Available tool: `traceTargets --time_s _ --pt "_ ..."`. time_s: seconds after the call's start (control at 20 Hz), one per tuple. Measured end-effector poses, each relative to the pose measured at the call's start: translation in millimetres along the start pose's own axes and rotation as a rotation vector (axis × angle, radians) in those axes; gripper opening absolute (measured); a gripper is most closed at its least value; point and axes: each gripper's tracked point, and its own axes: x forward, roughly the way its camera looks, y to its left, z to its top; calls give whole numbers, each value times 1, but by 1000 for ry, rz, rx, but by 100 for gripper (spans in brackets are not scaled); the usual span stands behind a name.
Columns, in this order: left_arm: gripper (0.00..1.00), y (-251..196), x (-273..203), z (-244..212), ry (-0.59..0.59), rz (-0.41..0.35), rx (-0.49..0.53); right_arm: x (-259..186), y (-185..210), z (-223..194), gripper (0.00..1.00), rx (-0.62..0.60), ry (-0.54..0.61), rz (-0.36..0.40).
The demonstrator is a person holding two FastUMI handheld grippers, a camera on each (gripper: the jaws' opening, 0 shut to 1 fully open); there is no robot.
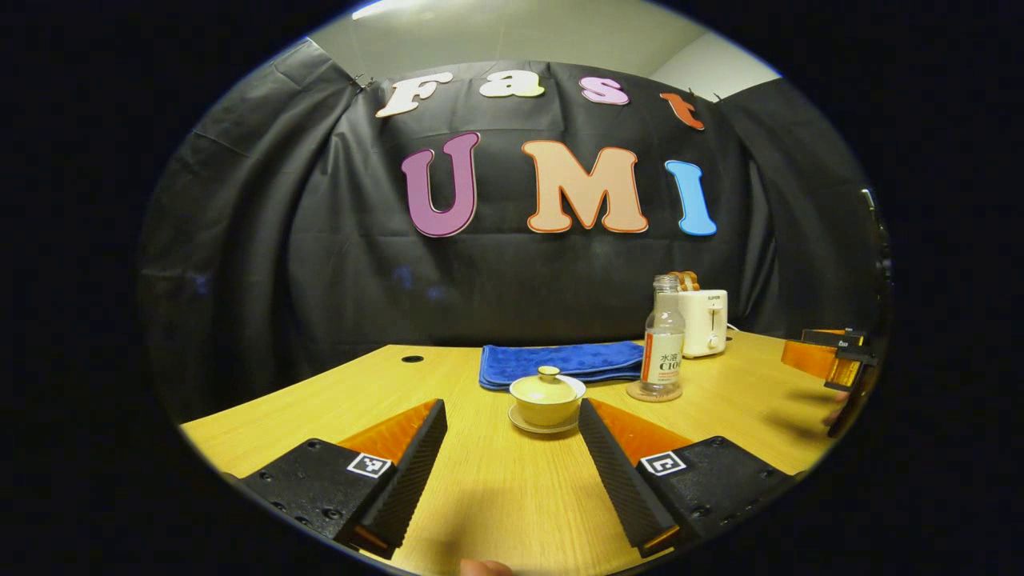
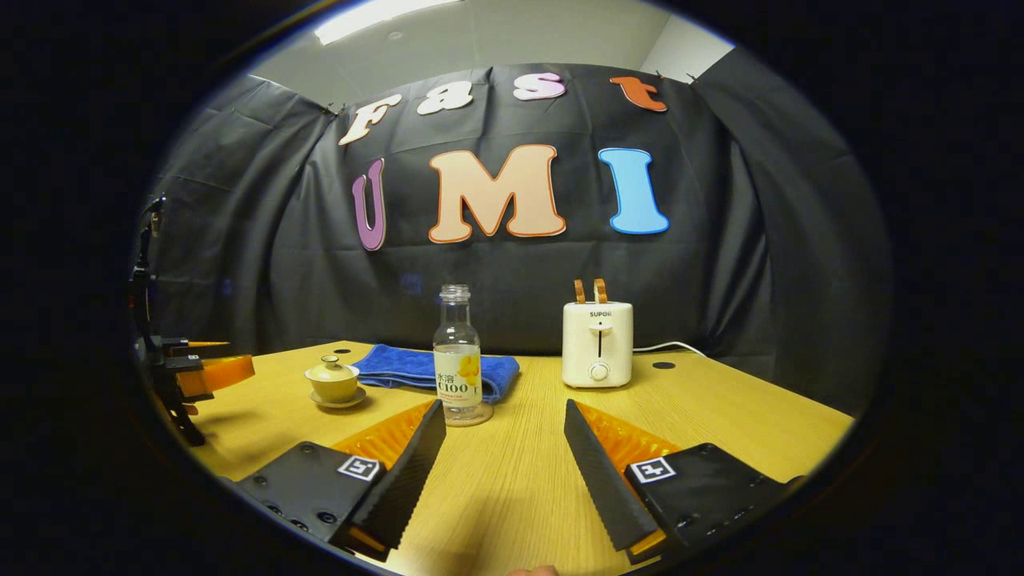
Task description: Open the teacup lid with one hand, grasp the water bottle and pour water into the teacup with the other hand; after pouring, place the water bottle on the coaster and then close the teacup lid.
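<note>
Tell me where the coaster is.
The coaster sits under the water bottle on the table, between teacup and toaster.

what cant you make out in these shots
- Inside of the teacup: its lid covers it, both views.
- Coaster: mostly under the bottle, left gripper view.
- Far edge of the blue towel: bottle hides part, right gripper view.
- Right tongs: cut off at the left gripper view's edge.
</note>
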Motion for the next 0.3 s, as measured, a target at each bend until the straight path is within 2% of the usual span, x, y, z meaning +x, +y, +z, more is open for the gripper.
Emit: traceTargets --time_s 0.1,0.3 --pt "96 2 -12 0 2 23 -3 -10 4 1 96 0 -4 -3" --pt "96 -7 -22 -1 8 7 4 -24 16 0 96 -1 -1 7"
